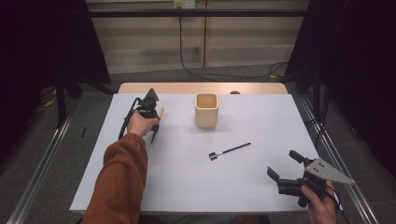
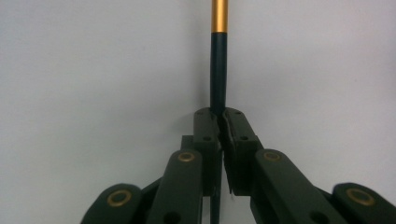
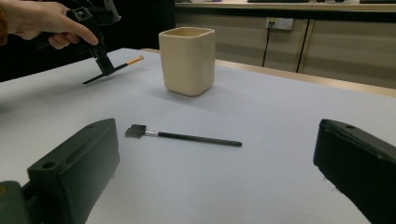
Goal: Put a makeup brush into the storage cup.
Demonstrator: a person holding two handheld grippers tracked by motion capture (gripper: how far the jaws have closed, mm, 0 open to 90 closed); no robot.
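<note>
1. The left hand-held gripper (image 1: 154,125) is at about 10 o'clock on the white tabletop (image 1: 261,186), not far from the left edge. Its jaws are closed on a thin dark brush with a gold end (image 2: 218,70).
2. In the right gripper view, this brush (image 3: 116,68) is above the surface and tilted, with the gold end higher and pointing toward the cup.
3. The beige square cup (image 1: 206,110) stands upright at about 12 o'clock, near the far edge. It is near the left hand-held gripper, a little to the right of it, with open surface between them.
4. A second brush, black with a flat head (image 1: 229,150), lies flat near the centre of the tabletop, touching nothing.
5. The right hand-held gripper (image 1: 283,169) is at about 4 o'clock, close to the right and near edges. Its jaws are wide apart and hold nothing; they point toward the centre.
6. Much free room is in the middle, along the near edge, and at the far right corner.
7. The surface is a plain white sheet; a wooden strip (image 1: 252,87) shows at the far edge.
8. Around the tabletop are a grey floor (image 1: 42,135), dark curtains (image 1: 359,46) on both sides, and a pale wall (image 1: 243,37) behind with a black cable (image 1: 196,72) hanging down.
</note>
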